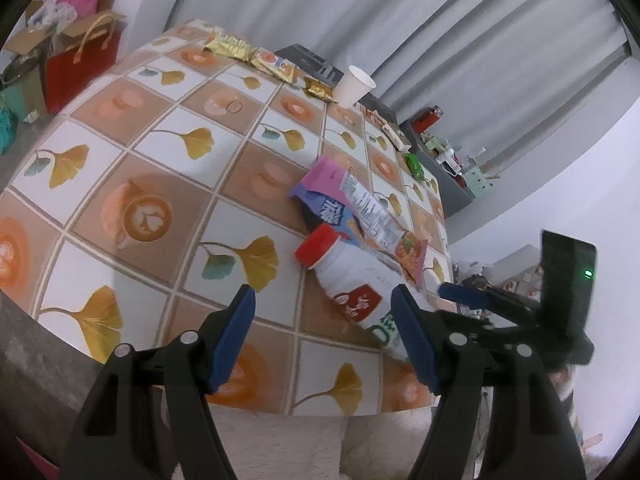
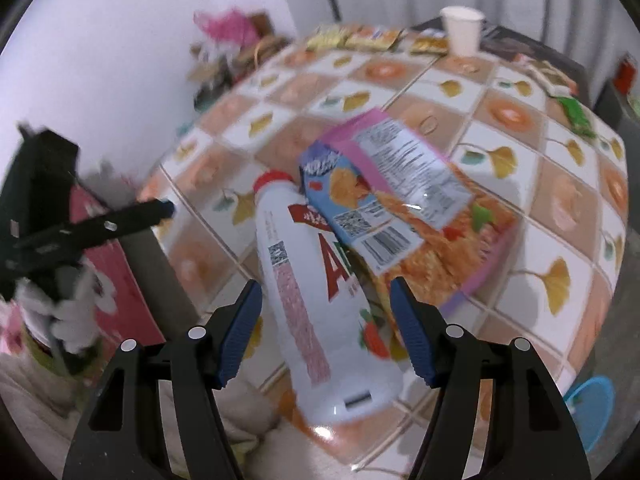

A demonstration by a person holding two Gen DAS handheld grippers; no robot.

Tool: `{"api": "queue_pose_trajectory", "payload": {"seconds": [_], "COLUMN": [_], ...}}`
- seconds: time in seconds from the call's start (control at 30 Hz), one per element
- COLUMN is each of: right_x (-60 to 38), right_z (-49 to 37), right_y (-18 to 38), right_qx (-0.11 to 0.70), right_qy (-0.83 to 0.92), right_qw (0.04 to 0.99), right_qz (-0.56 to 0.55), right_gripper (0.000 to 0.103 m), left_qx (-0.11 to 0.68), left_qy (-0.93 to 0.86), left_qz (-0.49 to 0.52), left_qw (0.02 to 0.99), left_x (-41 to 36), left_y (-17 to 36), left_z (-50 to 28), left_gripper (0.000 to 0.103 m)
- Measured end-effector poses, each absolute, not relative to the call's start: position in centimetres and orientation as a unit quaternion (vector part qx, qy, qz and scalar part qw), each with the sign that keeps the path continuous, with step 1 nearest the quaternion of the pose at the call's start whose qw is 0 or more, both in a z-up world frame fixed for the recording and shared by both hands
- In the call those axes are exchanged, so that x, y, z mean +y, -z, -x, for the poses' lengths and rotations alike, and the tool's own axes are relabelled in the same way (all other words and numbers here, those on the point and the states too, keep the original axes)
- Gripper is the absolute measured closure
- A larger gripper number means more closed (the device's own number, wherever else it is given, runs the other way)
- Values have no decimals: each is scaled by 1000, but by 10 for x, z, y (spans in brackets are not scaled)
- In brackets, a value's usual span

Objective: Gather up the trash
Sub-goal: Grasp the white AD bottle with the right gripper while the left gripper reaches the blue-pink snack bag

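A white plastic bottle with a red cap lies on its side on the patterned table, near the front edge. A snack packet and a pink wrapper lie across its upper part. My right gripper is open, its blue pads on either side of the bottle's body, not touching it. In the left wrist view the bottle and packet lie to the right of my left gripper, which is open and empty over the table's front edge. The right gripper's tip shows beyond the bottle.
A white paper cup stands at the far edge, with gold and orange wrappers beside it. A green wrapper lies at the right edge. Bags and boxes stand on the floor to the left. A blue dish sits low right.
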State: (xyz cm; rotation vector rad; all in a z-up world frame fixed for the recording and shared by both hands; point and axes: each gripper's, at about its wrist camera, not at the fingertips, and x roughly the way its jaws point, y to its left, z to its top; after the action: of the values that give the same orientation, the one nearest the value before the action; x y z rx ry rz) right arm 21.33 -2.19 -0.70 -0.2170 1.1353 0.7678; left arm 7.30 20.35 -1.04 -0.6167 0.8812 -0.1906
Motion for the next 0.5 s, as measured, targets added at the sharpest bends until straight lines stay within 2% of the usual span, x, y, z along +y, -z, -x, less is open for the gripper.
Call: {"api": "queue_pose_trajectory", "payload": {"seconds": [0.27,0.5], "right_x": [25,36], "right_z": [-214,-206], "right_y": [31,31], "right_qx": [543,534], "right_qy": [-352,-354], "right_qw": [735,737], "right_qz": [203,215], "right_gripper": [38,40], "left_qx": [424,427], "left_qy": [95,103], "left_qz": [317,319], "left_qw": [843,840], "left_x": [232,236], "left_y": [22,23], "left_z": [-90,-122], "left_gripper": [35,35]}}
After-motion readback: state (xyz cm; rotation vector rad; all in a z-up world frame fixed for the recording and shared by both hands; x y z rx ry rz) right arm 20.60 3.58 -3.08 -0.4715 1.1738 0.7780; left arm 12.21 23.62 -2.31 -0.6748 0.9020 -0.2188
